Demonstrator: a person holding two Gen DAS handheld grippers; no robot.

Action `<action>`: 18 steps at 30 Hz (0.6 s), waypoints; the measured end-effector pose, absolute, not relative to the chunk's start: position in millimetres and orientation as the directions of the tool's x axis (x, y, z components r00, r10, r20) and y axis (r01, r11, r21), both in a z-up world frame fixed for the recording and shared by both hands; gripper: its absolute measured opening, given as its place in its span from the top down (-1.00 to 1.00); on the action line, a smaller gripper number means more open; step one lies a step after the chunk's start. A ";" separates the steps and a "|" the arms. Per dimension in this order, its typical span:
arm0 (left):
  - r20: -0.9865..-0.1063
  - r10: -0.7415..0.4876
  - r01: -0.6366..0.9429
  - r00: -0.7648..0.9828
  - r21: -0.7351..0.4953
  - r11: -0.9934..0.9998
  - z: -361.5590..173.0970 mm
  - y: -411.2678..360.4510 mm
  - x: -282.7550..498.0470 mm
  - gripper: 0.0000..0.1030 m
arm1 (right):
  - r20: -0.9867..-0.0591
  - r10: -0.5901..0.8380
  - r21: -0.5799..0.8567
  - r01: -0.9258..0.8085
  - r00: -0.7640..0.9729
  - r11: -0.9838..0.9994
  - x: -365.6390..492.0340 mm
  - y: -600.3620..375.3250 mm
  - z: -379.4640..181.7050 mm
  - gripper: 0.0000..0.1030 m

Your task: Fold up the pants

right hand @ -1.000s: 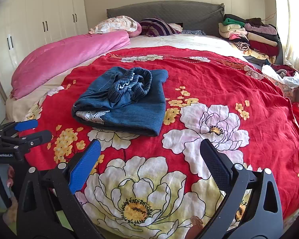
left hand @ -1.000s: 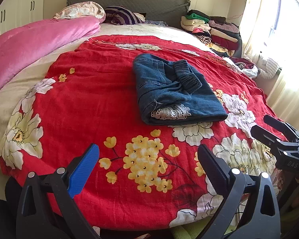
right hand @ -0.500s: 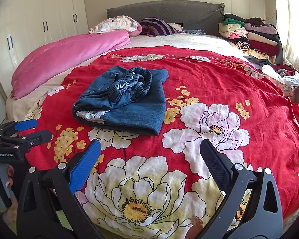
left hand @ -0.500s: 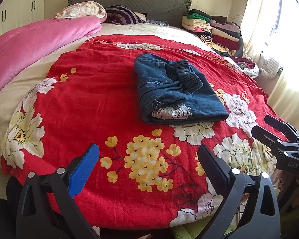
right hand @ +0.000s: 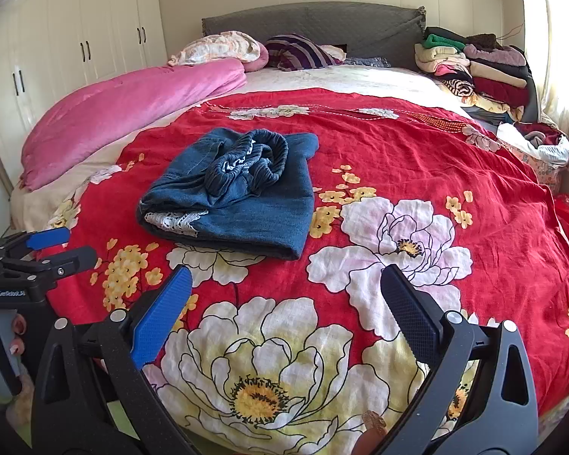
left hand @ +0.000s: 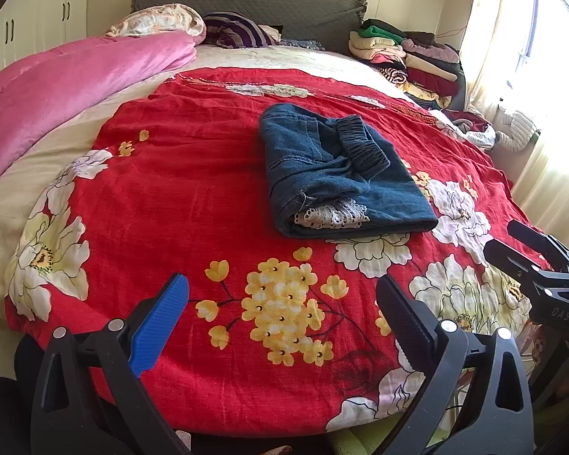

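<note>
Pants, left wrist view: the blue denim pants lie folded into a compact bundle on the red floral bedspread, near the middle of the bed, elastic waistband on top and a strip of white lace showing at the near edge.
Left gripper, left wrist view: the left gripper hangs over the near edge of the bedspread, well short of the pants; its jaws are spread wide with nothing between them, one blue pad, one black pad.
Writing, left wrist view: the right gripper enters at the right edge, and its black body carries the letters "DAS".
Surroundings, left wrist view: a pink quilt lies along the left side of the bed; a stack of folded clothes sits by the grey headboard.
Pants, right wrist view: the same bundle sits ahead and to the left, on the red cloth beside a large white flower print.
Right gripper, right wrist view: its jaws gape wide and empty above the bed's near edge, apart from the pants.
Writing, right wrist view: the left gripper shows at the left edge, marked "GenRobot.AI".
Hand, right wrist view: fingertips wrap the left gripper's handle; white wardrobe doors stand behind.
</note>
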State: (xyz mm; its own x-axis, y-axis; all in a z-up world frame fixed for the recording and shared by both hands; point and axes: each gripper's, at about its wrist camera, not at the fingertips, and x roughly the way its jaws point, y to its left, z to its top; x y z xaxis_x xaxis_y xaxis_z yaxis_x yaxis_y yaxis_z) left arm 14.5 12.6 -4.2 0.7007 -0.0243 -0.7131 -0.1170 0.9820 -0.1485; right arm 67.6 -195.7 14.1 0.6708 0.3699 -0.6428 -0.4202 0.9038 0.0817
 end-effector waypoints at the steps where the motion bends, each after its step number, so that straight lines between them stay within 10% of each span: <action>1: -0.713 -0.024 -0.117 0.701 -0.148 0.982 -4.1 12.6 14.3 -0.91 | -0.642 0.368 0.081 -0.419 0.673 0.905 67.2 -195.1 14.4 -0.82; 18: -0.715 -0.036 -0.109 0.698 -0.156 0.982 -4.5 11.3 13.9 -0.91 | -0.644 0.367 0.080 -0.418 0.671 0.905 67.4 -196.0 14.7 -0.83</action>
State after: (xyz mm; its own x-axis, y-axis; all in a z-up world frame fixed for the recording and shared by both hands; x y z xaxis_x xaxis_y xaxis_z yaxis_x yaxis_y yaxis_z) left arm 13.9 11.3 -4.5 0.6978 -0.0365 -0.7154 -0.1086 0.9818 -0.1560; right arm 67.4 -196.0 14.8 0.6714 0.3675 -0.6435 -0.4184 0.9047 0.0801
